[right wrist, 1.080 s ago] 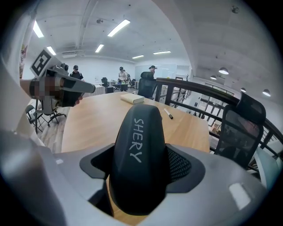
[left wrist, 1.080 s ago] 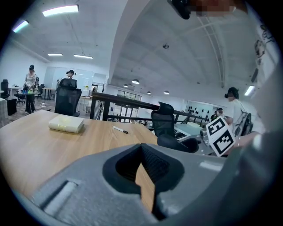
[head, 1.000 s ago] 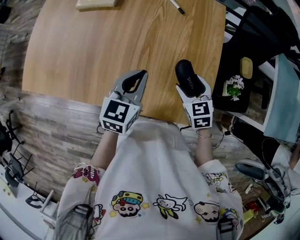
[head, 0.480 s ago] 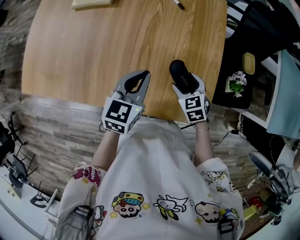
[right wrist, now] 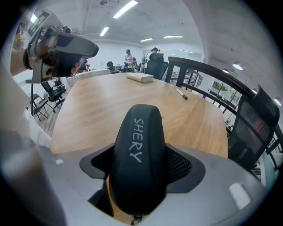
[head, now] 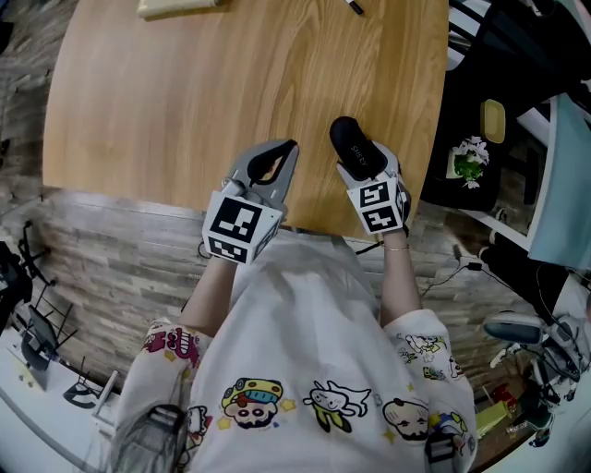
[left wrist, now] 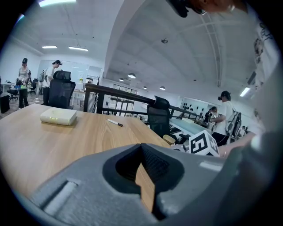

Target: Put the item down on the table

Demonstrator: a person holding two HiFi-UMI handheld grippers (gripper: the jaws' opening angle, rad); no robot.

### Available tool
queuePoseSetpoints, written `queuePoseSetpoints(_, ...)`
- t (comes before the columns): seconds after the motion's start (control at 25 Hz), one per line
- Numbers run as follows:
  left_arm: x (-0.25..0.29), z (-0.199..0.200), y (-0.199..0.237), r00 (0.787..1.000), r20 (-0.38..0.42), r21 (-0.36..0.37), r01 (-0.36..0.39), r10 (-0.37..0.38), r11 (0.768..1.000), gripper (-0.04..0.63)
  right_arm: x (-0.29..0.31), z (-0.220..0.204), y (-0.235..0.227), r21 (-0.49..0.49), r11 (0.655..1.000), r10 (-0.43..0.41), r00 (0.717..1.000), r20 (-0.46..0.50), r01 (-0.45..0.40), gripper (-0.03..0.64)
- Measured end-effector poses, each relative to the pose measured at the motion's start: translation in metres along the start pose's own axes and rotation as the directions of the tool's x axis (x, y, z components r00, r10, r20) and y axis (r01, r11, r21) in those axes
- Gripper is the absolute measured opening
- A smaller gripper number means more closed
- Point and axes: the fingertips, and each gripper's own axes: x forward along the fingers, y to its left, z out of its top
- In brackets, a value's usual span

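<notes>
- Two units, the left gripper [head: 284,153] and the right gripper [head: 364,166], hang over the near edge of the wooden worktop [head: 185,102]. The right one is close to the right-hand edge.
- Broad bare wood lies ahead of both.
- A pale book [head: 180,7] and a marker pen [head: 351,7] lie well apart from them at the far edge.
- A black office chair [left wrist: 158,115] stands beyond the right-hand edge.
- Right gripper: jaws stand wide, clamped on the sides of the black case [head: 351,139].
- Black case: smooth, rounded and oblong, with pale lettering "SHERY" along its top. It projects past the jaws, tilted down over the worktop. Contact with the wood cannot be told.
- Left gripper: jaws drawn together and empty, with only a narrow slit between them.
</notes>
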Motion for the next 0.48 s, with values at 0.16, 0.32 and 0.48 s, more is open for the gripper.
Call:
queuePoseSetpoints(0.16, -0.001, -0.002, 0.001, 1.0, -0.005, -0.001, -0.006, 0.006, 1.0, 0.0, 0.004, -0.002, 0.001, 0.001, 1.0, 0.007, 1.0, -0.01, -0.007, 0.359)
queuePoseSetpoints(0.32, -0.002, -0.003, 0.0, 1.0, -0.004, 0.001, -0.011, 0.011, 1.0, 0.0, 0.008, -0.002, 0.004, -0.013, 1.0, 0.024, 1.0, -0.011, -0.024, 0.359)
queuePoseSetpoints(0.48, -0.006, -0.005, -0.003, 1.0, -0.004, -0.004, -0.011, 0.011, 1.0, 0.0, 0.01, -0.005, 0.011, -0.035, 0.999, 0.036, 0.999, -0.034, -0.037, 0.362)
